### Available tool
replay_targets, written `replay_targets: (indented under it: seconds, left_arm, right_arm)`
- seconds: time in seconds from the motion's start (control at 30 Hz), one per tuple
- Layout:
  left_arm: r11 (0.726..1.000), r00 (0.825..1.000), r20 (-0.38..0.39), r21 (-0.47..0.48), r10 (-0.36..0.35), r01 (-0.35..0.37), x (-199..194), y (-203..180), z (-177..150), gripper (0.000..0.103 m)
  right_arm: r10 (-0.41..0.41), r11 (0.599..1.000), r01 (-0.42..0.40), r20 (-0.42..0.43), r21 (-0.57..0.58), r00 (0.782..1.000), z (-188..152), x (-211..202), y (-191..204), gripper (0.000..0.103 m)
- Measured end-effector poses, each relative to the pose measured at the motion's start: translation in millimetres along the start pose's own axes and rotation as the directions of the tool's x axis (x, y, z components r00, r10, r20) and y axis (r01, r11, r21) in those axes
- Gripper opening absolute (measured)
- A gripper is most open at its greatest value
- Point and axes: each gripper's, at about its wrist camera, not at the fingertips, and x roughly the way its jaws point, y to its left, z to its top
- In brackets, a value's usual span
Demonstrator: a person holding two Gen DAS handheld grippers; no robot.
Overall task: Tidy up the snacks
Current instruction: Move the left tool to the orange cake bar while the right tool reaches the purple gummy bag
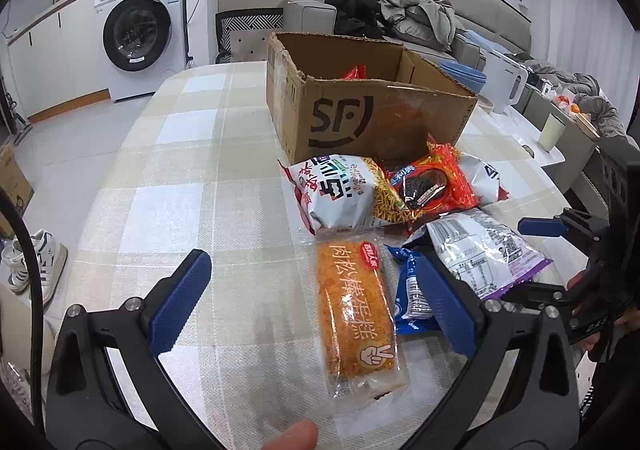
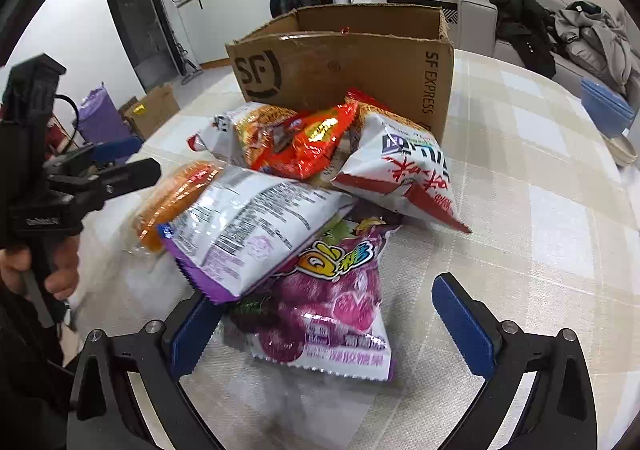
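An open cardboard box marked SF stands on the checked table; it also shows in the right wrist view. Snack packets lie piled in front of it. My left gripper is open, its fingers on either side of an orange cake roll packet, with a blue cookie packet by the right finger. My right gripper is open around a purple grape gummy bag. A white and purple bag lies over the gummy bag. A red packet and white noodle bags lie behind.
A red packet shows inside the box. Blue bowls, a white kettle and a cup stand at the table's far right. A washing machine and a sofa with clothes are beyond the table.
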Motion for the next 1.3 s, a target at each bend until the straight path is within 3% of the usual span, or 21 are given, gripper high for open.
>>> replay_targets:
  seconds: [0.3, 0.47, 0.7, 0.9, 1.3]
  left_arm:
    - [1.0, 1.0, -0.026, 0.016, 0.001, 0.0, 11, -2, -5, 0.102]
    - [1.0, 0.999, -0.032, 0.023, 0.01, -0.009, 13, -3, -8, 0.102]
    - [1.0, 0.998, -0.064, 0.025, 0.012, -0.011, 21, -1, -11, 0.102]
    - [1.0, 0.995, -0.098, 0.03, 0.005, -0.002, 30, -2, -14, 0.102]
    - [0.999, 0.989, -0.147, 0.032, -0.029, 0.034, 42, -3, -19, 0.1]
  right_arm:
    - [0.0, 1.0, 0.0, -0.021, -0.014, 1.0, 1, 13, 15, 0.103]
    - [-0.089, 0.995, 0.088, -0.045, -0.04, 0.995, 1, 23, 23, 0.103]
    - [-0.071, 0.997, 0.072, -0.044, 0.012, 0.997, 3, 25, 13, 0.102]
    - [-0.047, 0.999, 0.046, -0.033, -0.003, 0.998, 0, 22, 12, 0.089]
    - [-0.018, 1.0, 0.018, -0.013, -0.003, 1.0, -5, 14, 14, 0.077]
